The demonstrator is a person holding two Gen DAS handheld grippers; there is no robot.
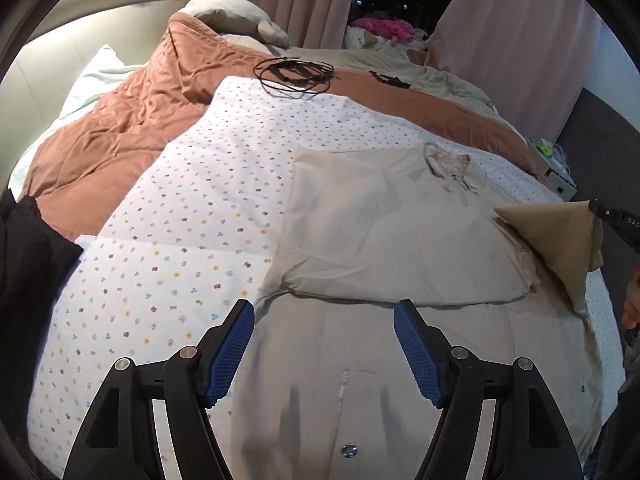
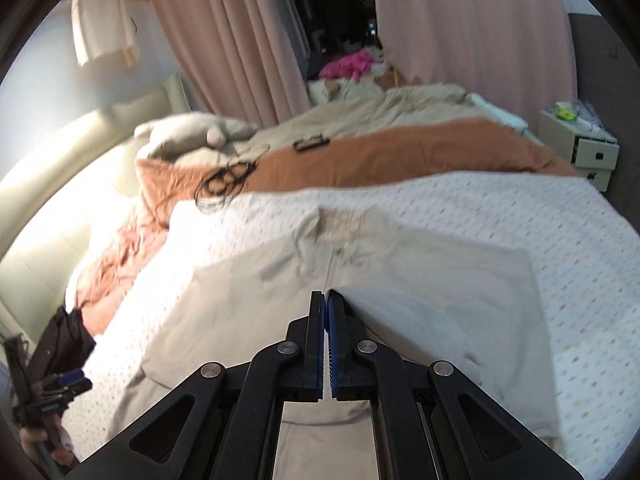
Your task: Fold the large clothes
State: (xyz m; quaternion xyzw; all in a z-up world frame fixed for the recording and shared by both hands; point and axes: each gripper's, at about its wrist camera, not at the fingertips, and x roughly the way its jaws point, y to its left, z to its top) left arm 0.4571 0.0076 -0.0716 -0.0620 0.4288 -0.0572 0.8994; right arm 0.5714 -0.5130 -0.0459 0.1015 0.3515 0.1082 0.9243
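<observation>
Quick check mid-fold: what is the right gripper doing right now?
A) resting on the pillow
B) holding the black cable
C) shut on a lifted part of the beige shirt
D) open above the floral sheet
C: the right gripper has its jaws closed on a raised fold of the beige shirt.

My left gripper (image 1: 324, 344) hangs with its jaws spread wide, blue pads (image 1: 230, 350) facing each other across the gap, nothing between them, fingers pointing toward twelve o'clock in its own view. My right gripper (image 2: 325, 300) has its jaws pressed together, pinching a fold of cloth that trails away toward three o'clock. Seen from the left camera, the right gripper's black tip sits at the three o'clock edge, raised, with a bit of my hand (image 1: 632, 308) below it. From the right camera, my left gripper and hand sit low at eight o'clock.
</observation>
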